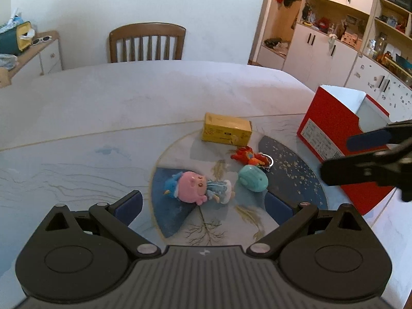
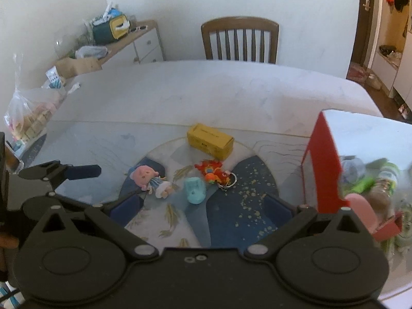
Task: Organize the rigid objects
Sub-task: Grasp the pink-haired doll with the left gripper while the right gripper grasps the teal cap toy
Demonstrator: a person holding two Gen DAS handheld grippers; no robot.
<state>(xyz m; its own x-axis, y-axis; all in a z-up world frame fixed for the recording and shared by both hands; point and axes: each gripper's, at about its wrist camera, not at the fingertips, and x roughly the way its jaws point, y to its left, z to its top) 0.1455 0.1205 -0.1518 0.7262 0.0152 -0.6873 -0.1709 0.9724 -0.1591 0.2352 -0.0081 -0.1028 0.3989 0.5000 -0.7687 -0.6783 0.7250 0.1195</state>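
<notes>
Yellow box [image 1: 226, 132], red carton [image 1: 334, 139], pink-headed doll [image 1: 195, 188] in blue stripes, teal toy [image 1: 253, 179], gold-speckled navy patches on the bench [image 1: 103, 108].

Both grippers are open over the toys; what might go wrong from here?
The teal toy lies close to the pink-headed doll and the red-orange keychain toy, so closing jaws may nudge or catch a neighbour. The keychain's metal ring may snag. The red box already looks crowded inside.

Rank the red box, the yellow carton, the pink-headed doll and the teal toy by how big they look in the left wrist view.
1. red box, clearly the largest
2. yellow carton and pink-headed doll: they look alike in extent, and the doll lies nearer the camera, so no ranking between them
3. teal toy, the smallest
</notes>
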